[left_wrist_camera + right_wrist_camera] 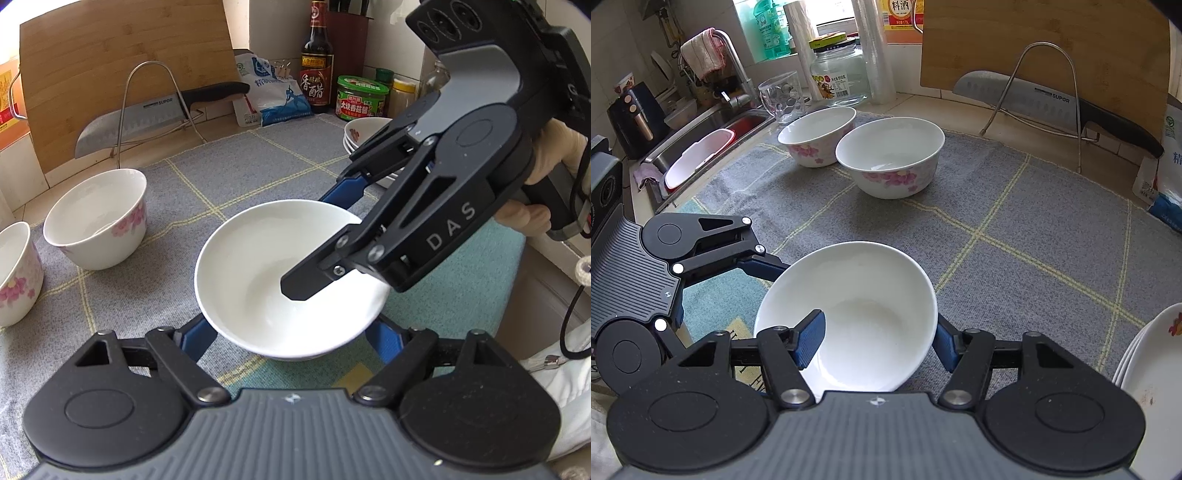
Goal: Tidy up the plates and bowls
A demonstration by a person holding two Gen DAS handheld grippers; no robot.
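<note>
Left wrist view, plain white bowl (pixel 284 273): centre of the grey mat (pixel 258 166); glazed china, stiff, slippery, breakable.
Left gripper (pixel 291 334): fingers wide apart, one each side of the bowl's base; contact unclear.
Floral bowls (pixel 98 218): 9 o'clock.
Right wrist view, right gripper (pixel 882 345): left finger inside the bowl, right outside; whether they pinch the near wall cannot be told.
Hold: rim wall, firmly.
Plate stack (pixel 1152 376): 3 o'clock.

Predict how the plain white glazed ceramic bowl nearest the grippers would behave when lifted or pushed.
The plain white glazed ceramic bowl looks glossy, so probably slippery. Thin rim suggests it would chip if knocked. Its rounded, narrowing body may rock when pushed sideways.
</note>
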